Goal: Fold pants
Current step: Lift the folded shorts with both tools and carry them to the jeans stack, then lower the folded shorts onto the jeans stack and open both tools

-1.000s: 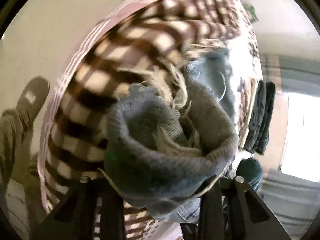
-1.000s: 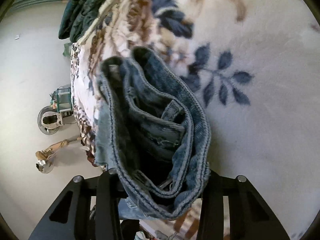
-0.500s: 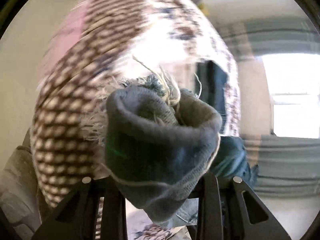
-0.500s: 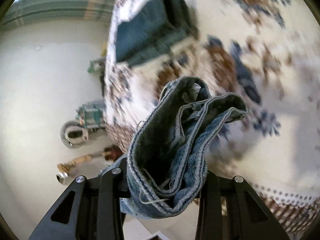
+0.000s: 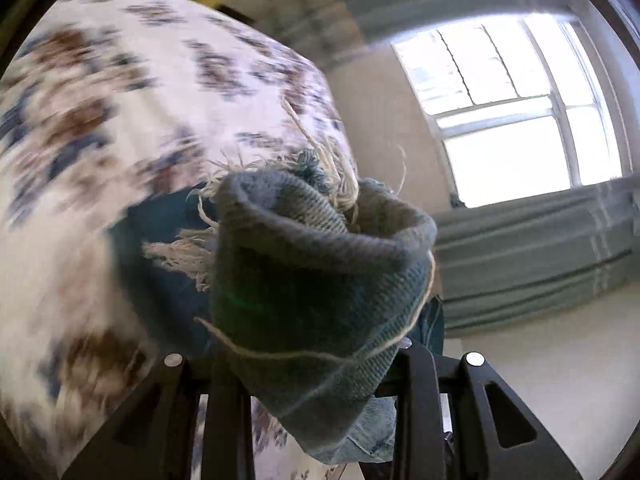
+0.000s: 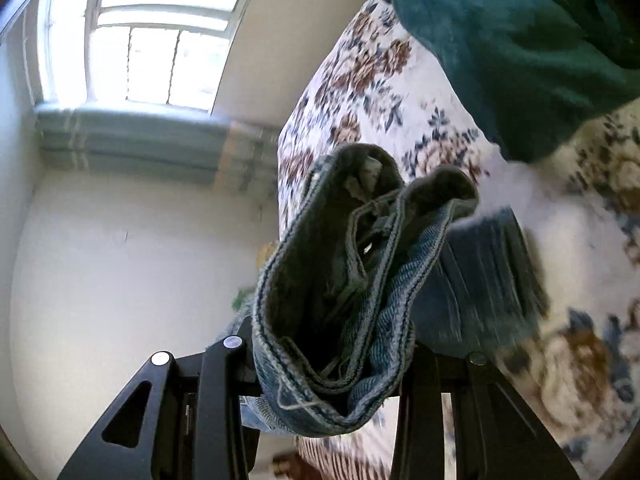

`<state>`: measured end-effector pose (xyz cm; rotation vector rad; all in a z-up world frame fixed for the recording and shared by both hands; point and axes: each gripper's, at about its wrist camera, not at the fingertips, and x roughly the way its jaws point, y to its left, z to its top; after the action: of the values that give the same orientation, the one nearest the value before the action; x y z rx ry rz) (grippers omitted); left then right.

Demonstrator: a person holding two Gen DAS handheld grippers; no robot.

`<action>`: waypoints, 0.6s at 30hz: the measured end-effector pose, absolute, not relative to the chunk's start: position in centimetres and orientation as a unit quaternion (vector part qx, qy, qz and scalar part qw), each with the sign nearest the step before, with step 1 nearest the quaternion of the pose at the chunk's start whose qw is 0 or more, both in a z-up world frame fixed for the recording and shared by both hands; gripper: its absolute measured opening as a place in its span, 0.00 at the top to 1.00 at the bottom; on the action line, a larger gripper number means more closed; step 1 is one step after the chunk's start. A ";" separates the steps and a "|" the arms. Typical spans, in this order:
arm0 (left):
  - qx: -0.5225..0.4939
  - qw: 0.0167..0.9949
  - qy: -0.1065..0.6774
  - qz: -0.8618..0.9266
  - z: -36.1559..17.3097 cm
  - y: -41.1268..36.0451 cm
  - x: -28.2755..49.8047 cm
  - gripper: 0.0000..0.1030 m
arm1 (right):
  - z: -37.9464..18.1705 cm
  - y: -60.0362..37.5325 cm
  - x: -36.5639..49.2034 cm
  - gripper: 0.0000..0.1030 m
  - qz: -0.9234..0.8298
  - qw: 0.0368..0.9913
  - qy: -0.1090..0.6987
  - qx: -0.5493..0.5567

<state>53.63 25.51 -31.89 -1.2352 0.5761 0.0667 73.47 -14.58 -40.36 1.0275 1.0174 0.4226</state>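
Pants [image 5: 320,280] were coarse woven denim, hem frayed with loose threads; waistband [image 6: 340,300] thick, stitched. Gripper fingers [image 5: 224,420] matt black plastic. Bedspread [image 6: 360,92] soft floral cloth

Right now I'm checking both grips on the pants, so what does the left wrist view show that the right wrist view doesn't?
Only the left wrist view shows the frayed, threadbare hem end of the blue denim pants, bunched in the left gripper.

Only the right wrist view shows the stitched waistband end of the pants, clamped in the right gripper, and a dark teal plush cloth on the bed.

Both show the floral bedspread, the bright window, and denim filling the jaws.
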 end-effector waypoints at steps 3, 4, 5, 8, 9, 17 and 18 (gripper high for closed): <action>-0.551 0.785 0.284 0.010 -34.9 27.9 59.8 0.75 | -44.8 -13.1 75.9 0.63 0.165 0.729 0.463 0.476; -0.544 0.787 0.293 0.010 -36.2 28.2 60.9 0.75 | -47.2 -12.7 76.4 0.63 0.154 0.726 0.469 0.478; -0.538 0.786 0.305 0.008 -38.1 28.6 62.1 0.75 | -49.4 -12.3 76.6 0.63 0.143 0.725 0.479 0.474; -0.532 0.768 0.356 0.021 -44.4 29.3 63.9 0.75 | -55.6 -11.9 76.1 0.63 0.111 0.713 0.514 0.464; -0.535 0.759 0.371 0.028 -46.1 29.2 63.8 0.75 | -57.1 -12.0 75.5 0.63 0.104 0.711 0.519 0.463; -0.504 0.741 0.445 0.015 -52.6 29.4 60.9 0.71 | -59.6 -10.4 73.4 0.57 0.092 0.718 0.542 0.426; -0.504 0.738 0.449 0.010 -52.3 29.3 61.0 0.71 | -59.6 -10.5 73.4 0.57 0.091 0.716 0.544 0.428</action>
<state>60.99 29.35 -52.34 -1.1064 0.9853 0.0230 73.42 -10.45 -59.61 0.9467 1.2047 0.2021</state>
